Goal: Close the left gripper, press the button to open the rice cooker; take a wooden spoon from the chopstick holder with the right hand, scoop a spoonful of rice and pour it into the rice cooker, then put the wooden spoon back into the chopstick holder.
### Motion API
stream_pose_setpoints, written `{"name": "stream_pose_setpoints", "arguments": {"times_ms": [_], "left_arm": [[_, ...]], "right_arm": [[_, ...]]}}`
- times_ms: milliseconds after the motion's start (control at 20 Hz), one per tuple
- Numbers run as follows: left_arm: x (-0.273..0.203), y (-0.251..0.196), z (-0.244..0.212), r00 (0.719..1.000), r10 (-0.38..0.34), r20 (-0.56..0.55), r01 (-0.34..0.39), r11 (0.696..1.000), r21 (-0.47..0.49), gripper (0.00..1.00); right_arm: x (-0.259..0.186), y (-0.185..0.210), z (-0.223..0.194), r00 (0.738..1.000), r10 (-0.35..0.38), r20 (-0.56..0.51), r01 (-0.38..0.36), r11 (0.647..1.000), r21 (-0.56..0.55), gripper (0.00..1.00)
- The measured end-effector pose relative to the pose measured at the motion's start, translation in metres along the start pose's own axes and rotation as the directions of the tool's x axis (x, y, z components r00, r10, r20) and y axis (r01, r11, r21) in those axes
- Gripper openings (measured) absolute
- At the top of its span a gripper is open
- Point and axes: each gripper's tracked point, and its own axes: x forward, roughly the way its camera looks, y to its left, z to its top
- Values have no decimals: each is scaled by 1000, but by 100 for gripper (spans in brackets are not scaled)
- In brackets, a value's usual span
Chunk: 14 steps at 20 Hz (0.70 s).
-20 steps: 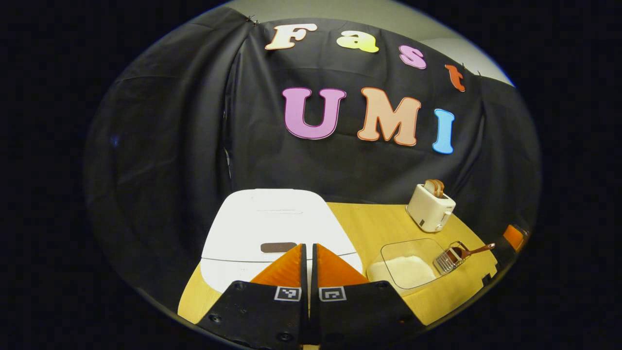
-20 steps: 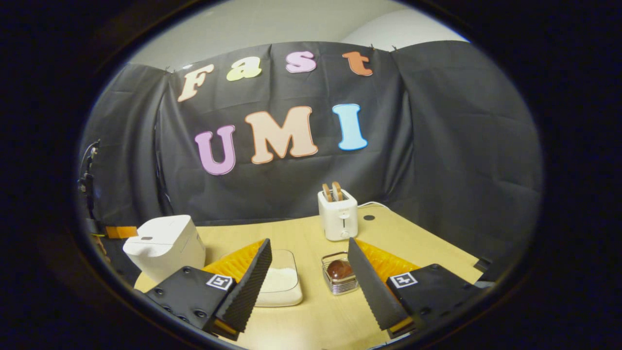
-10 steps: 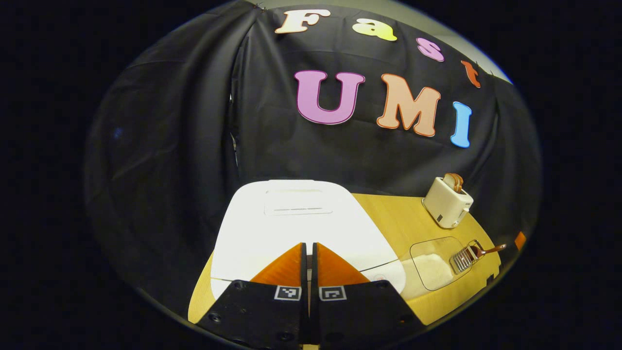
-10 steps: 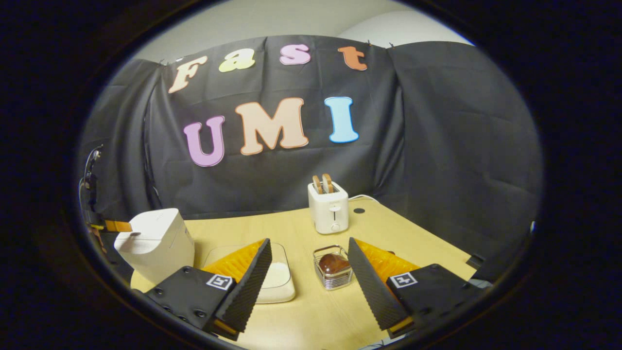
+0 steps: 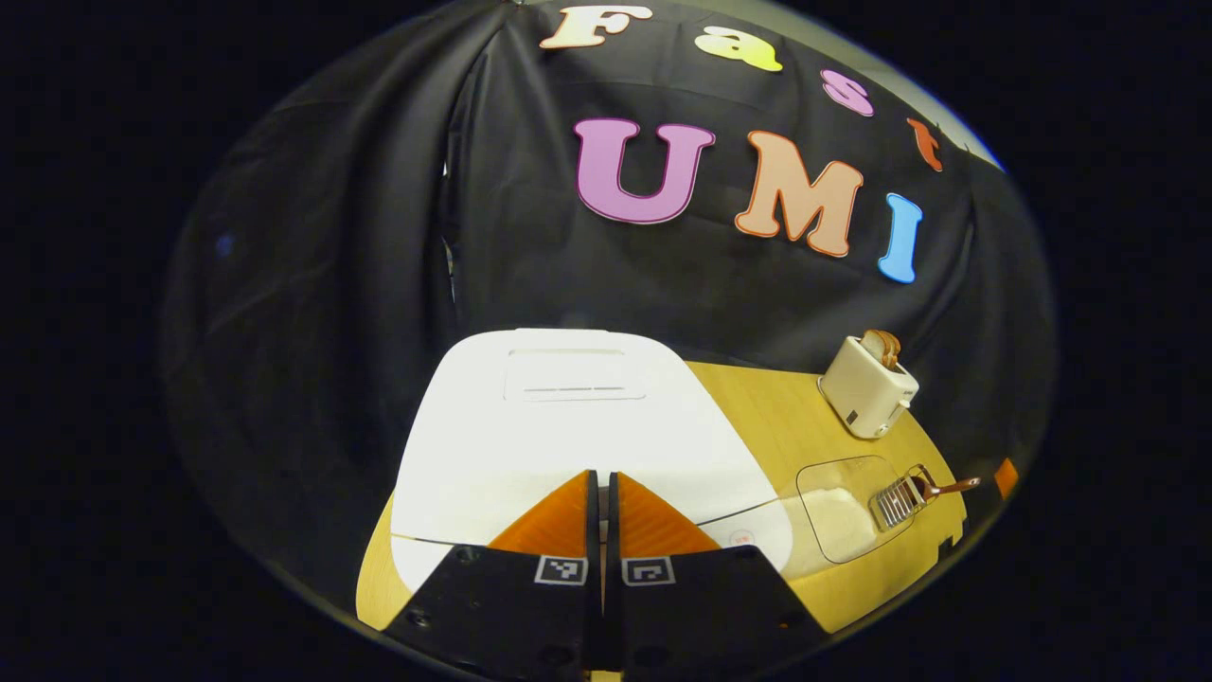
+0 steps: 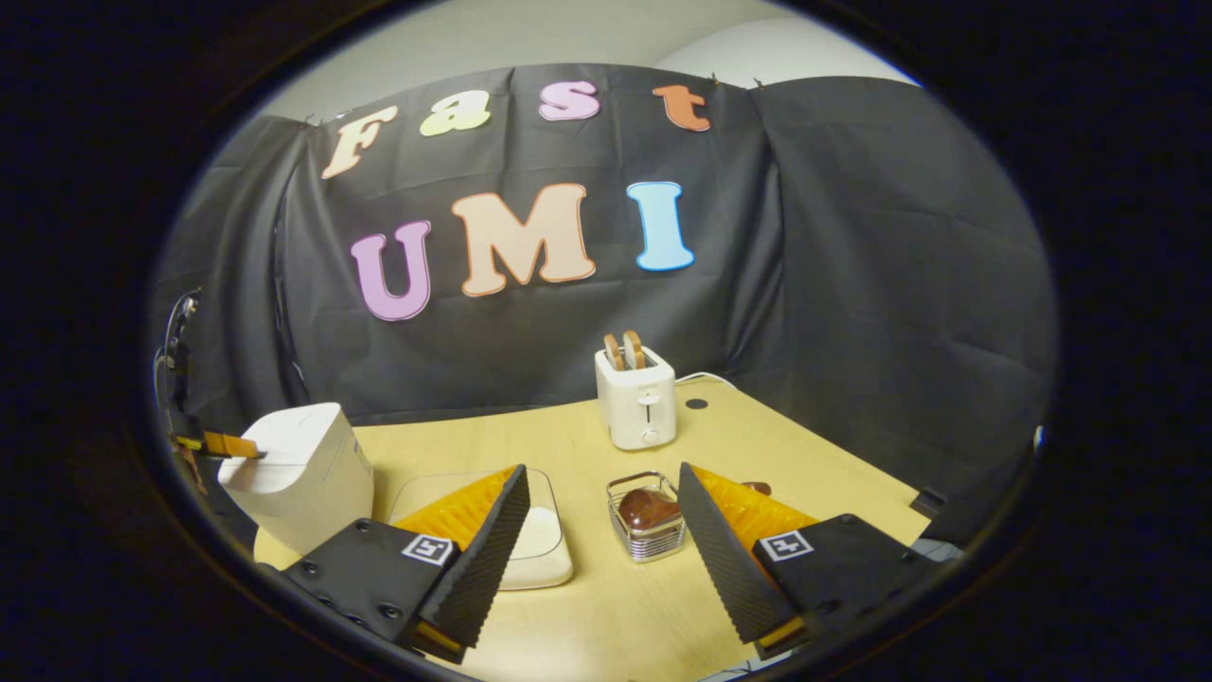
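Note:
The white rice cooker (image 5: pixel 559 426) has its lid down. My left gripper (image 5: pixel 602 478) is shut with nothing between its fingers, and its tips rest on the front of the lid, covering the button. The right gripper view shows that gripper (image 6: pixel 237 445) touching the top front edge of the cooker (image 6: pixel 303 474). My right gripper (image 6: pixel 601 471) hangs open above the table. Just ahead of it, the wire chopstick holder (image 6: pixel 649 519) holds the wooden spoon (image 6: pixel 647 507). The clear rice container (image 6: pixel 544 535) lies partly behind one of its fingers.
A white toaster (image 6: pixel 636 403) with two slices of bread stands at the back of the wooden table (image 6: pixel 805 464). The left gripper view has the rice container (image 5: pixel 843 507), the holder (image 5: pixel 895 502) and the toaster (image 5: pixel 866 384) to the right of the cooker. Black cloth walls surround the table.
My left gripper has moved forward and down onto the cooker lid, and the dark button is now hidden under its fingers. The right gripper has drifted slightly and stays open.

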Motion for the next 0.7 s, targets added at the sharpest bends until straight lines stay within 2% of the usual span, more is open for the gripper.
{"name": "stream_pose_setpoints", "arguments": {"times_ms": [100, 300, 550, 700], "left_arm": [[-2, -2, 4, 1000, 13, 16, -14, 1000, 15, 0], [-13, -3, 43, 990, 43, 132, -54, 995, 83, 0], [-24, -6, 91, 965, 70, 253, -83, 996, 41, 0], [-32, -8, 109, 948, 88, 305, -110, 992, 57, 0]], "right_arm": [[0, 0, 0, 1000, 5, 1, -5, 1000, 3, 100], [-1, -6, -1, 1000, 7, 3, -7, 1000, 9, 100], [1, -16, -6, 1000, 10, -4, -10, 1000, 12, 100], [5, -24, -7, 1000, 7, -8, -7, 1000, 19, 100]]}}
